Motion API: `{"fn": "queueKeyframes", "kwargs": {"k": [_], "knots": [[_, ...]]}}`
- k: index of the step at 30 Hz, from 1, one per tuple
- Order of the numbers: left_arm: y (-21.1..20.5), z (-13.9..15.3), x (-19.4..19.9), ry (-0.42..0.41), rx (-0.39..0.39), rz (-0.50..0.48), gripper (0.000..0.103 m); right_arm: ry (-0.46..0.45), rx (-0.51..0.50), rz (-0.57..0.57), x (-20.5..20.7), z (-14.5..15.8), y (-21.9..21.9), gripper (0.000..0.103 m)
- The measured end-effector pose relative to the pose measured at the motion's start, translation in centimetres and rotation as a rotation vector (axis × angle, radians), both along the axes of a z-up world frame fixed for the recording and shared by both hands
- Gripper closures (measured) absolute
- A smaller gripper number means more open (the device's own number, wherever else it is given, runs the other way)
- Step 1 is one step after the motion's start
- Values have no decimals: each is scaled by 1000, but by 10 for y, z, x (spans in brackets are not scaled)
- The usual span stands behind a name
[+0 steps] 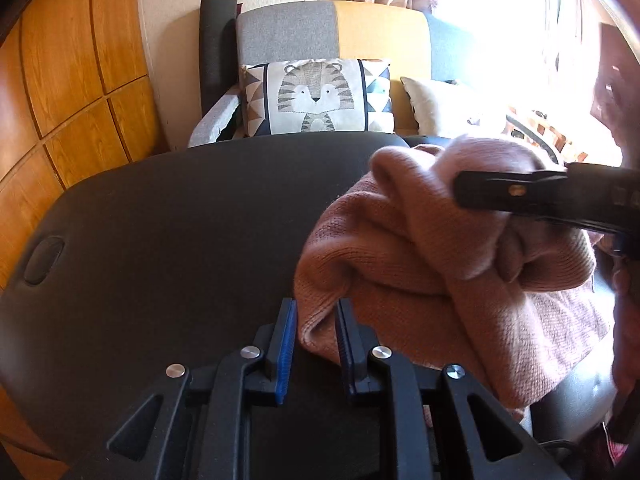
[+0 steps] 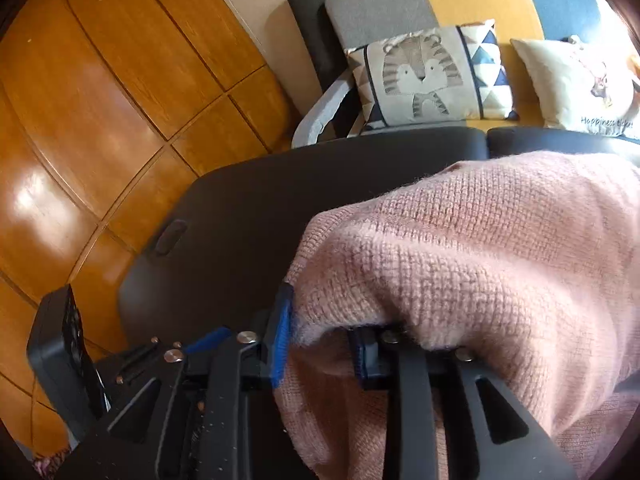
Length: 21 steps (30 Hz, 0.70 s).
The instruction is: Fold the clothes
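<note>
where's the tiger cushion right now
The tiger cushion leans upright against the sofa back, left of the cream cushion, beyond the black table.

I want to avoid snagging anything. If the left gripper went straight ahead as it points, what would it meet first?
Most likely the pink knit sweater: its folded edge already lies between the left gripper fingers.

Dusty pink knit on the sweater [image 1: 440,260]; matte black over the padded table [image 1: 180,220]; blue pads on black fingers [image 1: 285,344]; grey striped tiger between navy triangles on the cushion [image 1: 316,96]; honey-orange panelling [image 1: 72,60].
</note>
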<state>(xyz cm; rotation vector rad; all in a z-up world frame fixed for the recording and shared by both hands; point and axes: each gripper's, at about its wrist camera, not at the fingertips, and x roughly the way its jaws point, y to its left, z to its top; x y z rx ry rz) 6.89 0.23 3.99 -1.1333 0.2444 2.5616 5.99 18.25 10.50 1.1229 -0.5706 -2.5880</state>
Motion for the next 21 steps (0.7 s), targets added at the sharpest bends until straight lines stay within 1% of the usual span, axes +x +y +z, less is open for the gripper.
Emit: {"fn": "queueKeyframes", "kwargs": {"k": [1,2,3,4,7,8,9,11,12,13,16,19,21], "knots": [[-1,1,1,5,0,-10,83,11,-2,-4,8,2,4,64],[-2,1,2,11,-1,-19,83,22,-3,-10,16,4,8,60],[-1,3,4,29,-9,-27,83,37,6,-26,24,6,13,53],[0,5,6,47,-18,-34,83,52,13,-41,32,9,18,50],[12,13,9,111,-73,-52,83,100,29,-96,61,14,42,49],[15,17,10,128,-77,-66,82,113,41,-119,71,16,50,49],[19,20,9,139,-73,-82,82,126,60,-144,81,17,57,49],[30,25,11,147,-63,-129,81,136,149,-211,98,17,70,43],[38,26,11,146,-65,-154,80,138,192,-239,104,16,75,41],[45,27,12,144,-68,-180,80,134,214,-245,109,14,80,41],[73,22,14,127,-82,-257,79,109,237,-221,114,7,87,41],[96,6,6,57,-96,-264,79,100,278,-155,112,-1,80,40],[101,-7,-1,-15,-71,-245,79,84,332,-123,106,-10,73,40]]}}
